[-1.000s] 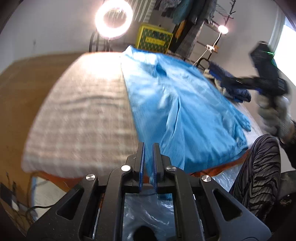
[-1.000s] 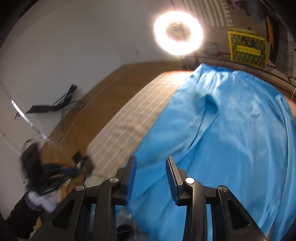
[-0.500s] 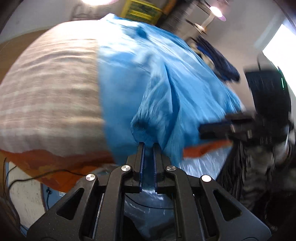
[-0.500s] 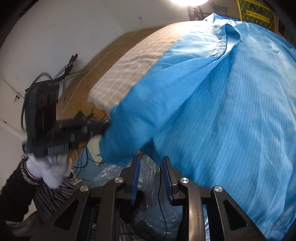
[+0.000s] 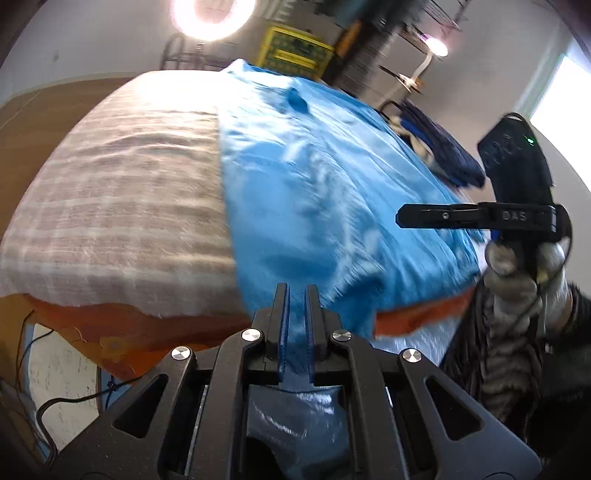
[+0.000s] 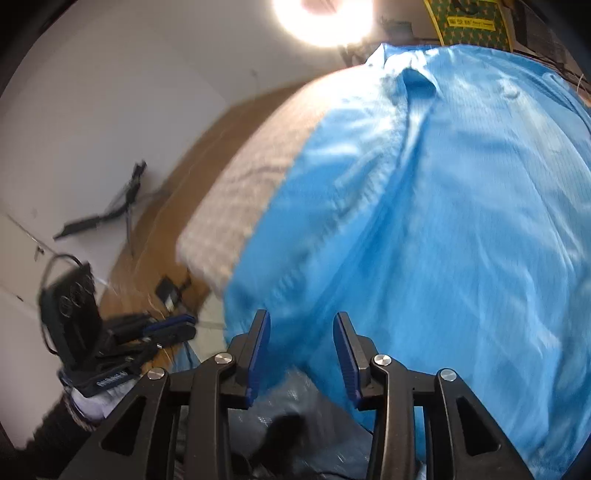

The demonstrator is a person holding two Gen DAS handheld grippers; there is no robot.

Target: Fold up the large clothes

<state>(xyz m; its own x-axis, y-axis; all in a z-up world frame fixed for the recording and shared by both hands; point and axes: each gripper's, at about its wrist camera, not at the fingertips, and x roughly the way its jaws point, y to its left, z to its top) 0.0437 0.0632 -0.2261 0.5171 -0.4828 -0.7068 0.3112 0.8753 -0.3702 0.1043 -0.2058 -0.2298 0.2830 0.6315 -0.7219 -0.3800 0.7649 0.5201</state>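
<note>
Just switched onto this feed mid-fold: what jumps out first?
A big shiny blue garment covers the right part of a beige checked tabletop. The left gripper is shut on the garment's near hem. A glaring ring light stands beyond the table's far end.

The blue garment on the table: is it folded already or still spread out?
Mostly spread: the blue garment lies open along the table, only its left edge doubled over lengthwise.
</note>
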